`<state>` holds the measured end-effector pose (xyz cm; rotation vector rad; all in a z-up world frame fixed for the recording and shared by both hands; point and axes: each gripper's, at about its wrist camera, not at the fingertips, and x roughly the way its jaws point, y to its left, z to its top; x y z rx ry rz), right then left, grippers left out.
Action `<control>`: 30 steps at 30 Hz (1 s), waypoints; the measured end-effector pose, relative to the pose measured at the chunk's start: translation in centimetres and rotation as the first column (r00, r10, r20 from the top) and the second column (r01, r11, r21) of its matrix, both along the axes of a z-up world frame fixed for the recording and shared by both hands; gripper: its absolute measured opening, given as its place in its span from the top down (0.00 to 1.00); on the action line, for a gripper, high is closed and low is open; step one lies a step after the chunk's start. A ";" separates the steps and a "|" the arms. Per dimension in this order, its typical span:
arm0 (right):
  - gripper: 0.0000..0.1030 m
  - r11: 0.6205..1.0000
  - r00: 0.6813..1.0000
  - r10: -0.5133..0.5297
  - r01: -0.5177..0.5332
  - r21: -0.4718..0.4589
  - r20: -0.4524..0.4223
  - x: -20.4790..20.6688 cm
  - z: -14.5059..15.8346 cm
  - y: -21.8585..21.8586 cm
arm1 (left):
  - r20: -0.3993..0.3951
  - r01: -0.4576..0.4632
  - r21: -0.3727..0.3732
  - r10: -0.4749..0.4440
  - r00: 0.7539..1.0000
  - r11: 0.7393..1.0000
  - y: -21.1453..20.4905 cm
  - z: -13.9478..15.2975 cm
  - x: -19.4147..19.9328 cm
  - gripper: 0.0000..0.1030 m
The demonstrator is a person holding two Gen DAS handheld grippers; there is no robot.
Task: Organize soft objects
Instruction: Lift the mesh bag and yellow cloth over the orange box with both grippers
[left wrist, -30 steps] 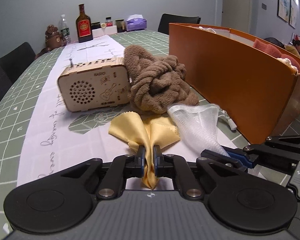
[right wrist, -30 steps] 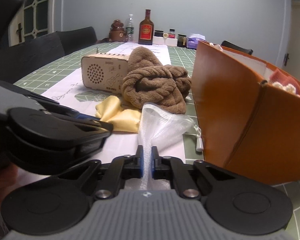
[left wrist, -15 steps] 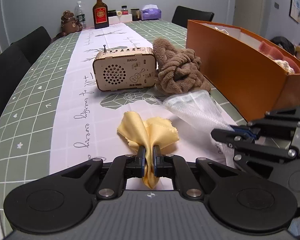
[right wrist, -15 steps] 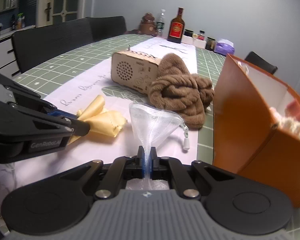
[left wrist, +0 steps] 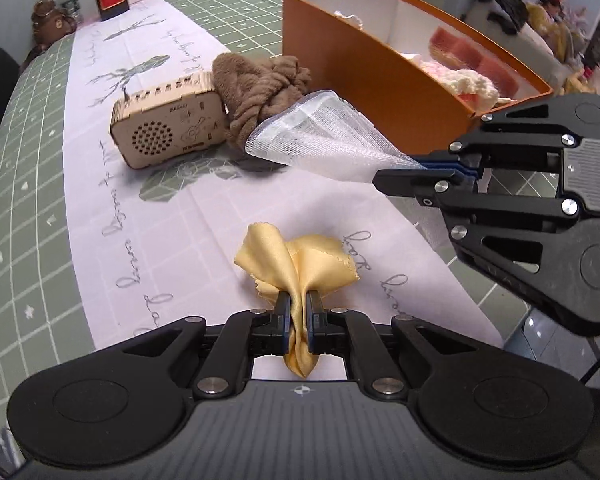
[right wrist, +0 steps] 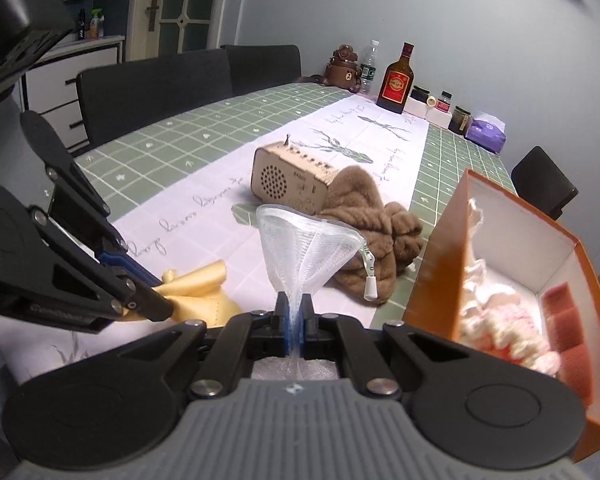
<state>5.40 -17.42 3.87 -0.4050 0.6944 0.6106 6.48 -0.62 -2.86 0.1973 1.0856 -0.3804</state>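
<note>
From the left wrist view, the left gripper [left wrist: 298, 312] has its fingers clamped on a bunched yellow satin cloth [left wrist: 296, 268], which fans out above the white table runner [left wrist: 160, 240] on the desk [left wrist: 20, 200]. The runner carries grey cursive script, too distorted to read. To the right, the right gripper [left wrist: 396, 180] pinches a white mesh bag [left wrist: 320, 136] that flares toward a knotted brown plush towel [left wrist: 260, 84]. Beside the towel sits a wooden radio [left wrist: 168, 120] marked with a guitar drawing; its small lettering is blurred. Behind stands an orange box [left wrist: 380, 72] holding pink and cream soft items.

From the right wrist view, the right gripper [right wrist: 294, 312] is closed on the mesh bag [right wrist: 304, 244], whose zipper pull [right wrist: 370, 286] dangles over the brown towel [right wrist: 372, 228]. The left gripper [right wrist: 156, 308] holds the yellow cloth [right wrist: 200, 284] just left of it. The orange box [right wrist: 440, 248] stands open at right. Far back, a bottle [right wrist: 396, 80] with a red label stands near a purple tissue pack [right wrist: 486, 134].
</note>
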 end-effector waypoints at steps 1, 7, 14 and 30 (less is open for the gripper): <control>0.99 1.000 1.000 0.001 -0.001 0.006 -0.002 0.2 0.5 -0.3 | -0.009 0.009 -0.002 -0.009 1.000 1.000 -0.1 0.6 0.3 0.92; 0.99 1.000 1.000 0.005 -0.006 0.025 0.018 1.5 3.4 -2.3 | -0.016 0.035 -0.024 -0.036 0.999 0.999 -1.4 4.6 2.7 0.92; 0.99 0.995 0.997 -0.076 0.074 0.071 0.030 4.8 6.5 -6.4 | 0.026 0.109 0.015 -0.110 0.994 0.994 -6.0 8.1 6.6 0.92; 0.99 0.949 0.952 -0.296 0.302 0.087 -0.080 16.4 6.3 -16.2 | 0.048 0.228 0.110 -0.235 0.971 0.967 -18.3 8.0 17.5 0.92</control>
